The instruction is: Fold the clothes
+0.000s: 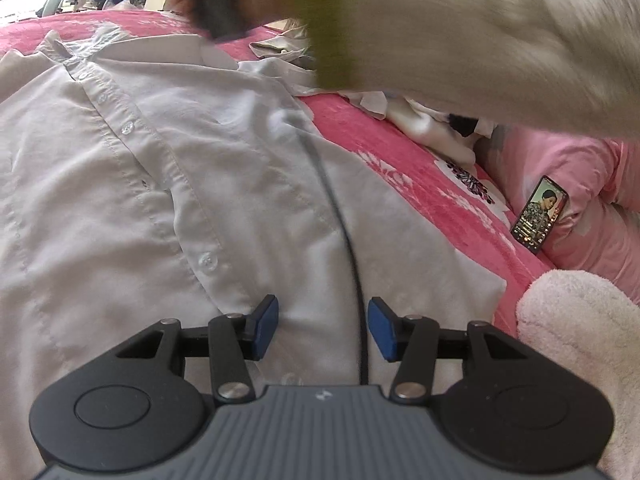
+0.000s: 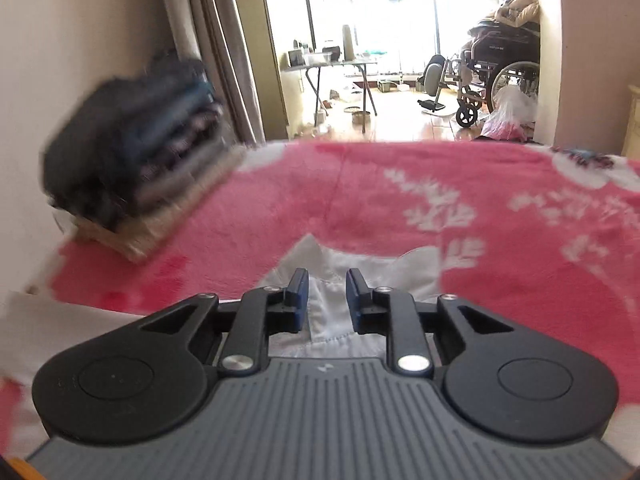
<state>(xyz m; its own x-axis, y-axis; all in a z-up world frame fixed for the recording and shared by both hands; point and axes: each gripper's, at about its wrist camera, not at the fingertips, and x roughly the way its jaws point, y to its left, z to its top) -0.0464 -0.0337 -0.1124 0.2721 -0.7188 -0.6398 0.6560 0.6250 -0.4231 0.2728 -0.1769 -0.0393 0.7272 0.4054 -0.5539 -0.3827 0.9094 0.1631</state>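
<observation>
A white button-up shirt (image 1: 168,184) lies spread front-up on the pink floral blanket (image 1: 400,148). My left gripper (image 1: 323,328) is open just above the shirt's lower front, next to the button placket; a black cable (image 1: 344,232) runs across the shirt. In the right wrist view, my right gripper (image 2: 327,300) is open a little, low over the shirt's collar (image 2: 328,256), with white cloth (image 2: 326,316) showing between the fingers. Whether it touches the cloth I cannot tell.
A blurred sleeve and arm (image 1: 480,28) cross the top of the left view. Crumpled white clothes (image 1: 420,116), a phone (image 1: 540,216), a pink pillow (image 1: 580,184) and a fluffy pink cloth (image 1: 580,340) lie right. A stack of folded dark clothes (image 2: 136,144) sits far left. A wheelchair (image 2: 500,76) stands beyond.
</observation>
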